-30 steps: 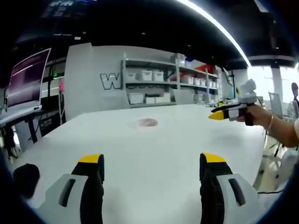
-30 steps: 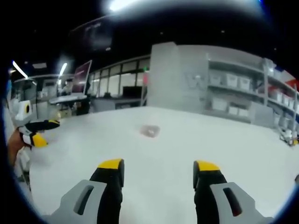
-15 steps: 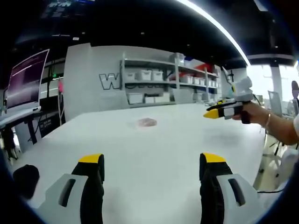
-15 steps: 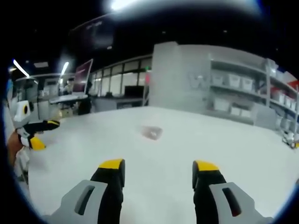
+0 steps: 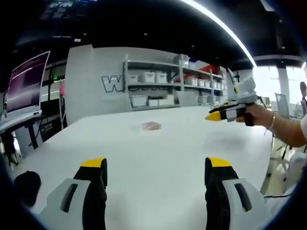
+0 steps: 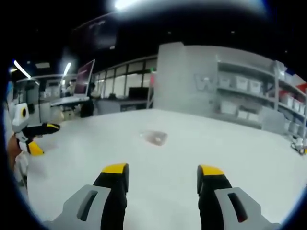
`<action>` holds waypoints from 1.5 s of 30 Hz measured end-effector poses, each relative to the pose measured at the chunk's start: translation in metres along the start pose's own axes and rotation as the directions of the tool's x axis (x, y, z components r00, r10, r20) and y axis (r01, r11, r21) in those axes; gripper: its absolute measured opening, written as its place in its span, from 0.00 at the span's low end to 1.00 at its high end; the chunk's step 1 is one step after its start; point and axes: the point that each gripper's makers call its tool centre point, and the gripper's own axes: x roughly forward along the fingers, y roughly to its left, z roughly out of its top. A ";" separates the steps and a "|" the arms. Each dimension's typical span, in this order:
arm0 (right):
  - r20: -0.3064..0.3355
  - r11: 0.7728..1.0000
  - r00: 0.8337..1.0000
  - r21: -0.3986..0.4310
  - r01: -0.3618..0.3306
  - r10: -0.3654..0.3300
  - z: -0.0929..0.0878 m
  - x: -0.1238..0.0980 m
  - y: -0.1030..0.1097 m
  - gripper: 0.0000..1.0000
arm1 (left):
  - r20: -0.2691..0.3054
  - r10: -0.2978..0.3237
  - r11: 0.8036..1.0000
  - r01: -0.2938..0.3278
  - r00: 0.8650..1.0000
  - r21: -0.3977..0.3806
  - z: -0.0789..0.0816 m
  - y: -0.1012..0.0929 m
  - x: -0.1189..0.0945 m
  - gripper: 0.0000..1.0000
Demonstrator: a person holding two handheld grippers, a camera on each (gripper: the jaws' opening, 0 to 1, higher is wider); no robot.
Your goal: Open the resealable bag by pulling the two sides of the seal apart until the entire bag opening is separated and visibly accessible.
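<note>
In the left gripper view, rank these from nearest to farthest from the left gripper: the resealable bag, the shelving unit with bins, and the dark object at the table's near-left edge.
1. Dark object, just left of the left gripper, at the table edge.
2. Resealable bag, mid-table, straight ahead.
3. Shelving unit, past the table's far edge against the wall.

Looks like a lab or workshop: open shelving [image 5: 168, 86] stacked with white storage bins [image 5: 150, 77], a big white worktable [image 5: 158, 153], a monitor [image 5: 28, 81], and probably glass-walled offices [image 6: 120, 86] behind.
</note>
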 end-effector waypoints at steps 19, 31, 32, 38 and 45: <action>-0.013 1.000 1.000 -0.012 -0.005 0.005 0.001 0.022 0.000 0.55 | -0.010 -0.008 1.000 0.008 1.000 0.002 -0.001 0.003 0.005 0.81; -0.013 1.000 1.000 -0.019 -0.007 0.007 0.009 0.031 0.003 0.54 | -0.002 -0.005 1.000 0.005 1.000 -0.009 -0.001 0.006 0.006 0.81; -0.014 1.000 1.000 -0.019 -0.008 0.008 0.010 0.033 0.003 0.54 | -0.002 -0.006 1.000 0.006 1.000 -0.012 0.000 0.006 0.006 0.81; -0.017 1.000 1.000 -0.018 -0.009 0.009 0.013 0.038 0.005 0.54 | 0.001 -0.017 1.000 0.017 1.000 -0.017 0.001 0.003 0.007 0.81; -0.016 1.000 1.000 -0.015 -0.011 0.011 0.017 0.044 0.007 0.53 | -0.010 -0.028 0.999 0.027 1.000 -0.020 0.000 0.000 0.007 0.81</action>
